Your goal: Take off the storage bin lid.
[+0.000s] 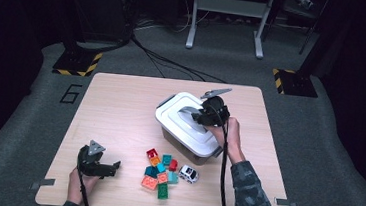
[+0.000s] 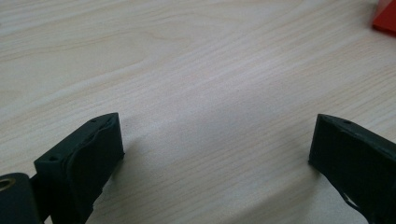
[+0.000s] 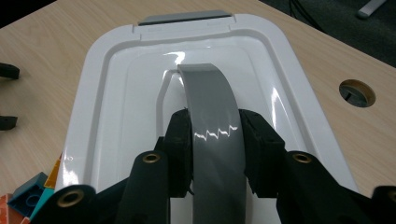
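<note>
A grey storage box with a white lid stands right of the table's middle. The lid's grey handle is raised, and my right gripper is shut on it from the near-right side. In the right gripper view the two black pads press both sides of the grey handle above the white lid. My left gripper rests low on the wooden table at the near left, open, with bare wood between its jaws.
Several coloured bricks lie in a cluster in front of the box, with a small white toy car to their right. A red brick's corner shows far ahead of the left gripper. A cable hole lies in the tabletop beside the box.
</note>
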Demonstrator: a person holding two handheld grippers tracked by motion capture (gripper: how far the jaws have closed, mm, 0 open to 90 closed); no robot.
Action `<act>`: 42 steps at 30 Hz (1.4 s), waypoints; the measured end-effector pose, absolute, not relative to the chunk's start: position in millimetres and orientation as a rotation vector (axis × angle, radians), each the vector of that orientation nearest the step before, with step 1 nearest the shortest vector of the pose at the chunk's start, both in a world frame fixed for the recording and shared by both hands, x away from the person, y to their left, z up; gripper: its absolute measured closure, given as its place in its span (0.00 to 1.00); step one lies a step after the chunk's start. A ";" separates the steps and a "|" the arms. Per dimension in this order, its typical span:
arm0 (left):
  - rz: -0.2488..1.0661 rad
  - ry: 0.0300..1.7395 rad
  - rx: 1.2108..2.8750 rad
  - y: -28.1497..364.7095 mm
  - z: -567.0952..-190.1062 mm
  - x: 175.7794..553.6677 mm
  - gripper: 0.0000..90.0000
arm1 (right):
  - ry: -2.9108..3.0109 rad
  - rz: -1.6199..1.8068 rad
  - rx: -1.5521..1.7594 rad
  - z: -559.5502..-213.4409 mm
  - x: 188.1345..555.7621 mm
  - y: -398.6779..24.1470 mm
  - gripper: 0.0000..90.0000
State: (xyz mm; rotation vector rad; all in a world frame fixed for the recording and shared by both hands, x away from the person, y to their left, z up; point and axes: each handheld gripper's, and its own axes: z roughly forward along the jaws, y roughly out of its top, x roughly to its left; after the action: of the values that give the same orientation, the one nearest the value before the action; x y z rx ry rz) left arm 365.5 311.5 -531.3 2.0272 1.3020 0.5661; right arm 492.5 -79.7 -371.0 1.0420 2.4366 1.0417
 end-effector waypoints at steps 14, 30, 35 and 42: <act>0.564 1.301 2.027 311.5 -531.3 365.6 0.03 | 2.364 1.097 0.997 -348.8 480.2 -84.5 0.75; 0.565 1.298 2.035 311.8 -531.0 365.5 0.03 | 2.255 1.115 1.059 -328.8 473.5 -120.1 0.75; 0.566 1.297 2.035 311.8 -531.0 365.6 0.03 | 2.216 1.099 1.091 -327.1 472.6 -139.2 0.75; 0.562 1.299 2.032 311.8 -530.9 365.7 0.03 | 2.143 1.070 1.172 -326.8 471.0 -169.3 0.75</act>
State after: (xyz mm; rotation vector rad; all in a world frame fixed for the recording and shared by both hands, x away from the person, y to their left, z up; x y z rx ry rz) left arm 365.7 311.8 -530.9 2.0323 1.2986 0.5617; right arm 471.0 -169.3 -326.8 1.1721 2.1432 1.0696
